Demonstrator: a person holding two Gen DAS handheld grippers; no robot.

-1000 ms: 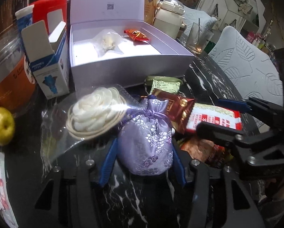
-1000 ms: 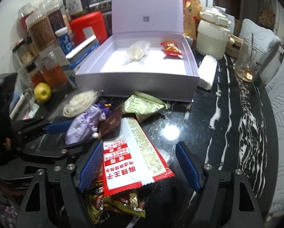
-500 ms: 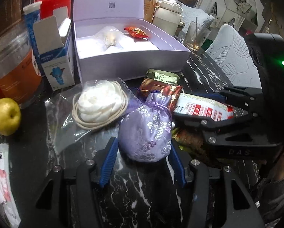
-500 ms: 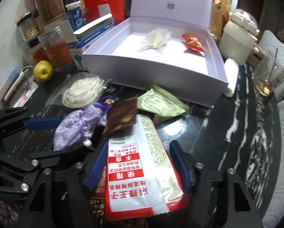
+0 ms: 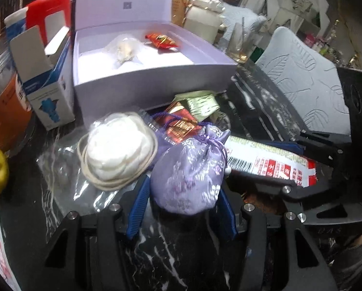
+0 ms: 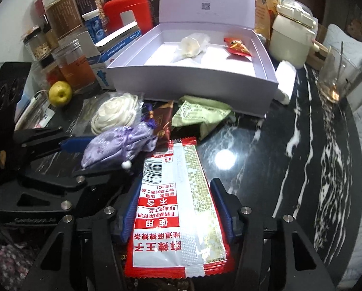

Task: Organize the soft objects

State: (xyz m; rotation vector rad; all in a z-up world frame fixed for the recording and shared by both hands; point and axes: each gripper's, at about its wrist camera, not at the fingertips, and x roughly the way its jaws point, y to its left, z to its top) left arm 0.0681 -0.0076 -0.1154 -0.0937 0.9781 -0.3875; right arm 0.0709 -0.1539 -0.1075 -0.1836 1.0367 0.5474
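A purple brocade pouch sits between the blue pads of my left gripper, which is shut on it just above the black marble table. In the right wrist view the pouch shows at the left. My right gripper is closing on a red and white snack packet; both pads touch the packet's long edges. A coiled white cloth in a clear bag lies left of the pouch. Behind stands an open lilac box holding a small bagged white item and a red candy packet.
A green packet and a brown packet lie before the box. Jars, a yellow apple and a blue-white carton crowd the left. A cream pot and a glass stand at the right.
The right gripper's jaws have narrowed from wide apart onto the snack packet's edges. The left gripper still holds the pouch in about the same place.
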